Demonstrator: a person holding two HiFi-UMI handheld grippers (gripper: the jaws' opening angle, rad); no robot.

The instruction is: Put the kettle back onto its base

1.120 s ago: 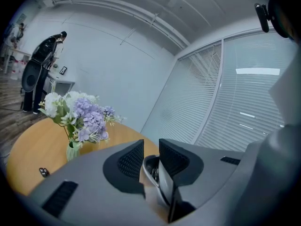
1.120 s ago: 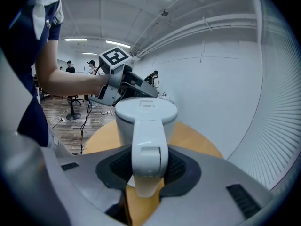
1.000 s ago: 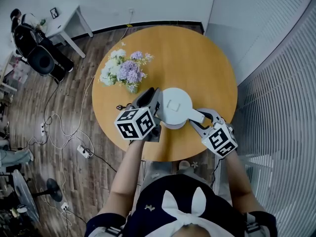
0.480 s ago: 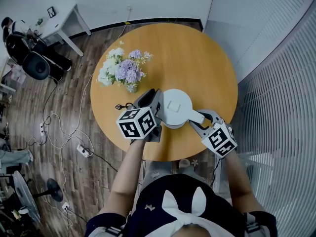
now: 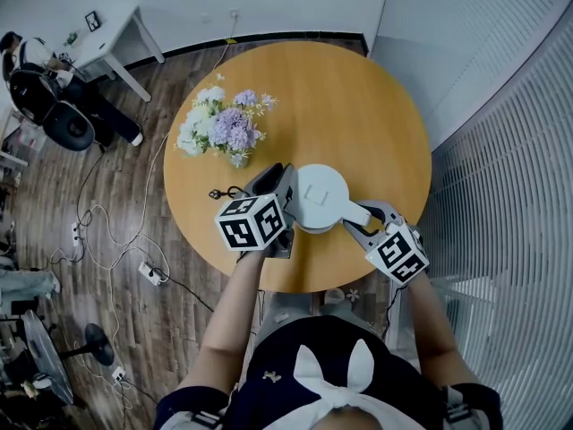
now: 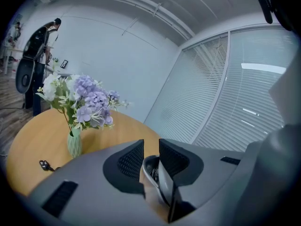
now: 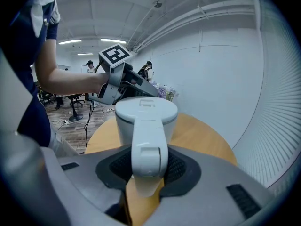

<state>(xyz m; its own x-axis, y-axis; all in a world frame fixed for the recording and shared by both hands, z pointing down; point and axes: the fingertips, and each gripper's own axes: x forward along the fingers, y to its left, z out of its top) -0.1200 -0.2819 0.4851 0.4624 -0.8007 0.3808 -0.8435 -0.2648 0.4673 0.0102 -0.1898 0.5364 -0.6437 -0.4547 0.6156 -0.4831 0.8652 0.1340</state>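
Note:
The white kettle (image 5: 320,197) stands near the front edge of the round wooden table (image 5: 358,106). My right gripper (image 5: 363,222) is shut on its handle (image 7: 148,145), which runs between the two pads. My left gripper (image 5: 288,191) is at the kettle's left side, low down. In the left gripper view its jaws (image 6: 151,159) stand close together on a thin curved rim (image 6: 155,173), which looks like the edge of the kettle base. The kettle body (image 7: 146,114) hides the base itself, so I cannot tell whether the kettle is seated on it.
A vase of white and purple flowers (image 5: 224,128) stands at the table's left, just beyond the left gripper. A black plug and cable (image 5: 219,193) lie by the left edge. White slatted blinds (image 5: 501,150) run along the right. A desk and chair (image 5: 72,119) stand far left.
The left gripper has sunk slightly beside the kettle. The right gripper and the kettle have kept their place.

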